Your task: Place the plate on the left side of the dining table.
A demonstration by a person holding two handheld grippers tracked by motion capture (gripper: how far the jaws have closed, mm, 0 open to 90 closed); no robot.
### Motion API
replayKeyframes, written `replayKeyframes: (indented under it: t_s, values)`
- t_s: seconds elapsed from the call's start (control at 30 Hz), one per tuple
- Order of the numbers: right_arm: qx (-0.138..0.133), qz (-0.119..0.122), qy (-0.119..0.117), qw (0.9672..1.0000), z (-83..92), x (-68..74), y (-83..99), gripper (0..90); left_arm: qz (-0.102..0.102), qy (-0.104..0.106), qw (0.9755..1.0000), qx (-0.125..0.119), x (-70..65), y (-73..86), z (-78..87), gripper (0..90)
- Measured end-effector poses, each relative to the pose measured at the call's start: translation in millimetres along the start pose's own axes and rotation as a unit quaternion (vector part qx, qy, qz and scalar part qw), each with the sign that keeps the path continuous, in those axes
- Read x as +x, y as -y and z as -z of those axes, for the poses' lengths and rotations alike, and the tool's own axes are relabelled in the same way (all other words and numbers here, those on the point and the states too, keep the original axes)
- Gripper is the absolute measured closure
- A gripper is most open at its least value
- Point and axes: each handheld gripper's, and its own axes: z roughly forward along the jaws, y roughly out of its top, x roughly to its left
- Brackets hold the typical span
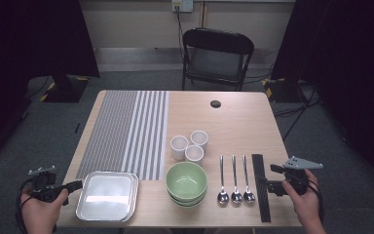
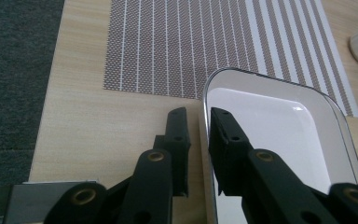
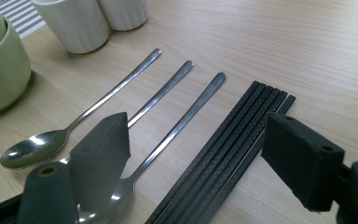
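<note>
1. Nearest to us, the left gripper (image 2: 197, 135) has its two black jaws a narrow gap apart, straddling the left rim of the shallow rectangular metal tray (image 2: 279, 116); the pads do not press on the rim, so we call it released.
2. We see that tray (image 1: 108, 195) at the table's near edge, just left of the stacked pale green bowls (image 1: 186, 181), its long axis running left to right and its far edge touching the grey striped placemat (image 1: 126, 131).
3. Our right gripper (image 3: 196, 154) is spread wide above the black chopsticks (image 3: 223, 154), grasping nothing.
4. We find those chopsticks (image 1: 260, 185) well right of the tray, bundled side by side, their long axis pointing away from the near edge.
5. Three steel spoons (image 1: 234, 180) lie parallel between bowls and chopsticks, bowls toward us.
6. Three white ridged cups (image 1: 189, 145) stand just behind the green bowls.
</note>
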Motion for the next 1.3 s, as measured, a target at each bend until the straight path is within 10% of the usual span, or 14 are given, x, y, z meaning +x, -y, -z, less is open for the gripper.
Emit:
replayKeyframes:
  t_s: [1.3]
  values:
    - [-0.003, -0.004, -0.008, 1.0, 0.7, -1.1, 0.5, 22.4, 0.035, 0.051, 0.9979, 0.018, 9.8, 5.9, -16.4, 85.7]
